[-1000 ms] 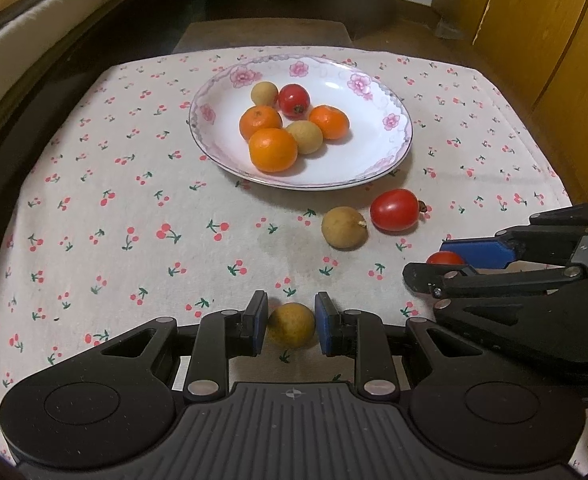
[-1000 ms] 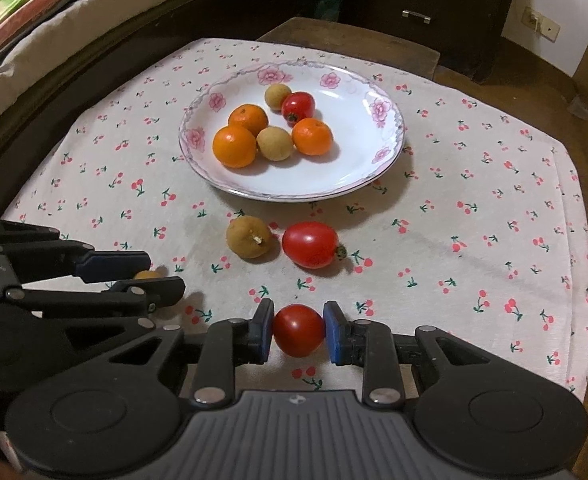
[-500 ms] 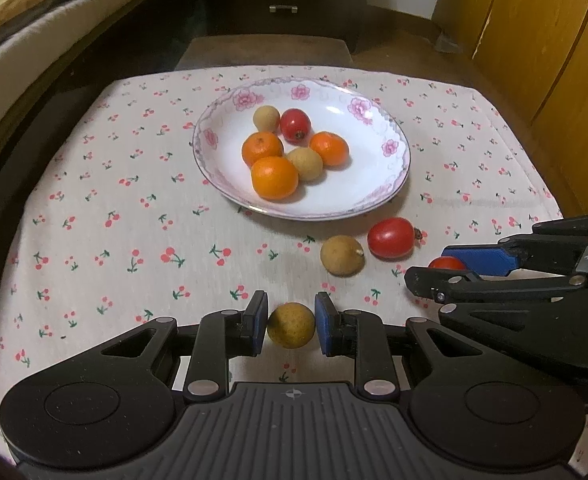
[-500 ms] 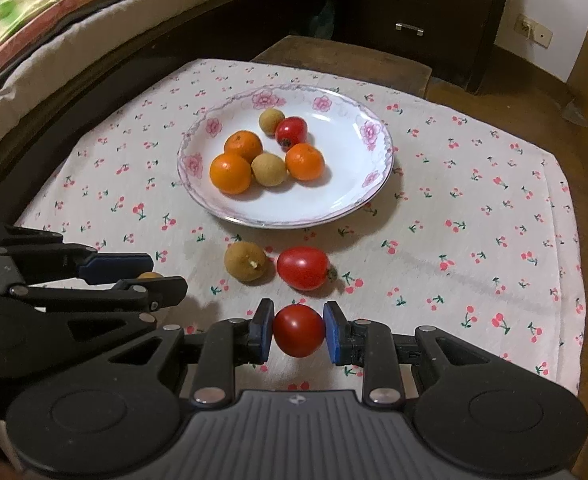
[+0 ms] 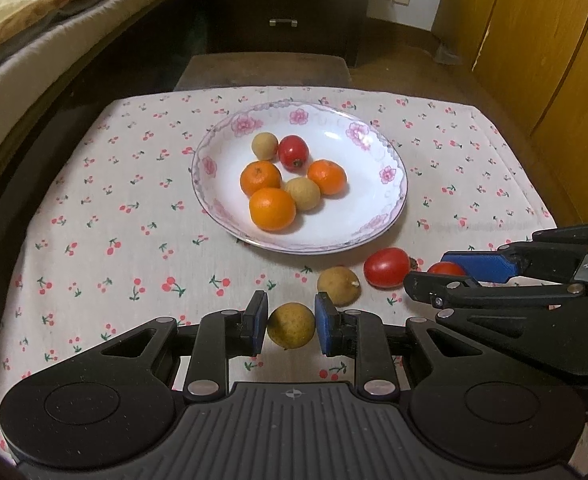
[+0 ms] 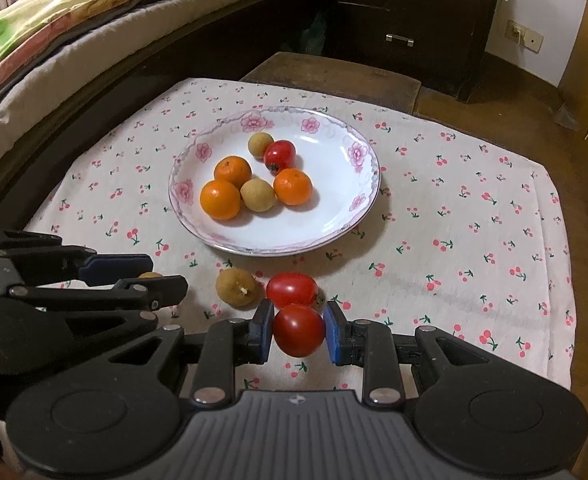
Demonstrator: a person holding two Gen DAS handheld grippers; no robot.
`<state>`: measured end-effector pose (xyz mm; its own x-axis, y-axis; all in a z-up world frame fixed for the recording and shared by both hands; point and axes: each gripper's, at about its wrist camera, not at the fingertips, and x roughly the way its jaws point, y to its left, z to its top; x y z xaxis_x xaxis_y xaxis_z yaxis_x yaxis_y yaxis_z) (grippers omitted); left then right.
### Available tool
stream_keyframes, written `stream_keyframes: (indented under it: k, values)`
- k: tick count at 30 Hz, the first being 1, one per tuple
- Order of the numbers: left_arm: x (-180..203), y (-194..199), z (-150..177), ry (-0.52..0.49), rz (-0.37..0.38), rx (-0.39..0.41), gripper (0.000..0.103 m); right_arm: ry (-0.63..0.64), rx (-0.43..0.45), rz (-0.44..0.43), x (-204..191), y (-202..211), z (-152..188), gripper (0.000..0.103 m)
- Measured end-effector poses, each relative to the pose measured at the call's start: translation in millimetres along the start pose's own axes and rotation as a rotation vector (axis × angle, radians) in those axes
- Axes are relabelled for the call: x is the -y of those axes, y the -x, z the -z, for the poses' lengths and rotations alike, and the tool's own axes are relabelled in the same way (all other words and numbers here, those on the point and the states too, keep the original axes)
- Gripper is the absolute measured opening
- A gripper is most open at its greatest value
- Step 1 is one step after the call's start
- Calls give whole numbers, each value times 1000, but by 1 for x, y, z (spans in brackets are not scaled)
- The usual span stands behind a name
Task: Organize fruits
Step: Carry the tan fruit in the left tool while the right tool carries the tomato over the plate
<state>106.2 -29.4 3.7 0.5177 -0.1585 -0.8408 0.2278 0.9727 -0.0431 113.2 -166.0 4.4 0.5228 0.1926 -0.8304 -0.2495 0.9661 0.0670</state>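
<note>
Cherry-print tablecloth; left tongs mostly hide their longan.

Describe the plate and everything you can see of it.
The plate is a round, shallow white dish, glossy like china, with pink flowers and a thin scalloped line around its rim. It sits flat on the cherry-print tablecloth. Inside lie three oranges, two tan longans and one red tomato, clustered left of centre. Neither gripper touches it.

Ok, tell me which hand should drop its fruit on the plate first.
Left, narrowly. Its tongs hold a longan almost straight in front of the plate. The right tongs hold a cherry tomato with two loose fruits lying between them and the plate.
</note>
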Motion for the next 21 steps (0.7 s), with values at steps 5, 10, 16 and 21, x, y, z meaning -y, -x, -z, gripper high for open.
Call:
stream_keyframes:
  k: [5, 10, 16, 21]
  values:
    - [1, 2, -3, -1, 4, 8, 33, -5, 5, -1, 1, 1, -2, 29]
    - [1, 2, -6, 1, 0, 11, 33, -5, 13, 1, 1, 1, -4, 29]
    - [1, 3, -13, -1, -4, 23, 33, -12, 23, 0, 3, 2, -11, 29]
    - [1, 3, -21, -7, -10, 35, 33, -17, 34, 0, 6, 1, -19, 29]
